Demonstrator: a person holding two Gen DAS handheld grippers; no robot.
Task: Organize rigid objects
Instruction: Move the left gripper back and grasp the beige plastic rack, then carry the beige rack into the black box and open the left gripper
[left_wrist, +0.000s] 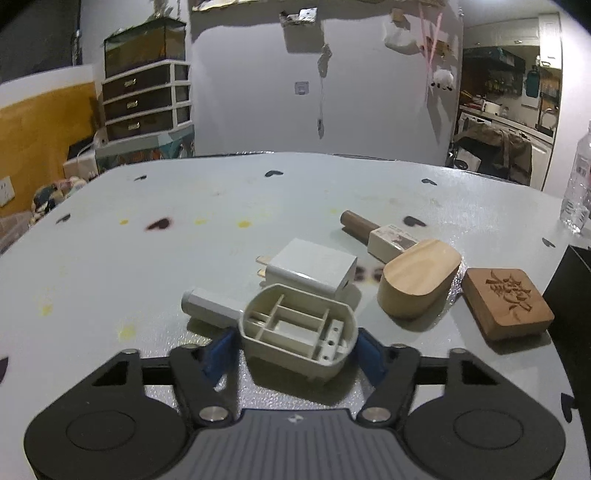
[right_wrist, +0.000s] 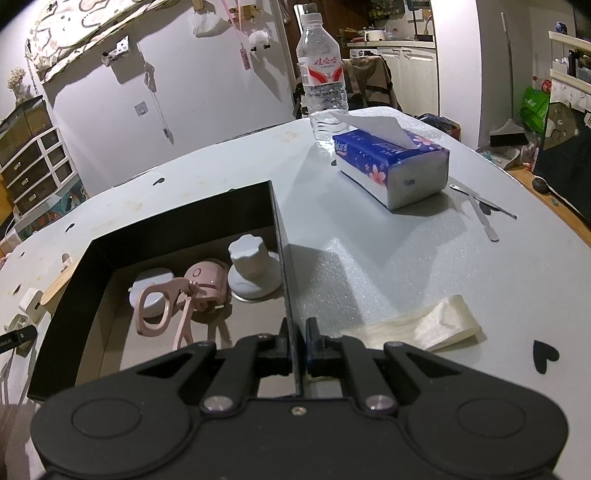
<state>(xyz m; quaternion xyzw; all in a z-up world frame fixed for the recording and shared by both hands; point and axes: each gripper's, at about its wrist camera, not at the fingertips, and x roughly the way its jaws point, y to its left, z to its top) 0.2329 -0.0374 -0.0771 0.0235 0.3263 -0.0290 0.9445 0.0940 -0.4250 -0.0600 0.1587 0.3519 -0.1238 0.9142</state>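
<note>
In the left wrist view my left gripper (left_wrist: 297, 349) has its blue pads on both sides of a beige plastic housing with inner ribs (left_wrist: 299, 332), which rests on the table. Behind it lie a white charger plug (left_wrist: 314, 271), a wooden scoop (left_wrist: 417, 282) and a carved wooden block (left_wrist: 508, 302). In the right wrist view my right gripper (right_wrist: 295, 345) is shut on the right wall of a black box (right_wrist: 282, 258). Inside the box lie a pink holder (right_wrist: 166, 306), a pink round gadget (right_wrist: 207, 277) and a white knob-shaped piece (right_wrist: 251, 271).
A blue tissue pack (right_wrist: 391, 162) and a water bottle (right_wrist: 323, 77) stand on the table behind the box. Metal tools (right_wrist: 480, 210) lie at the right, a cream ribbon strip (right_wrist: 424, 326) near my right gripper. A brown-handled stamp (left_wrist: 380, 230) lies beyond the scoop.
</note>
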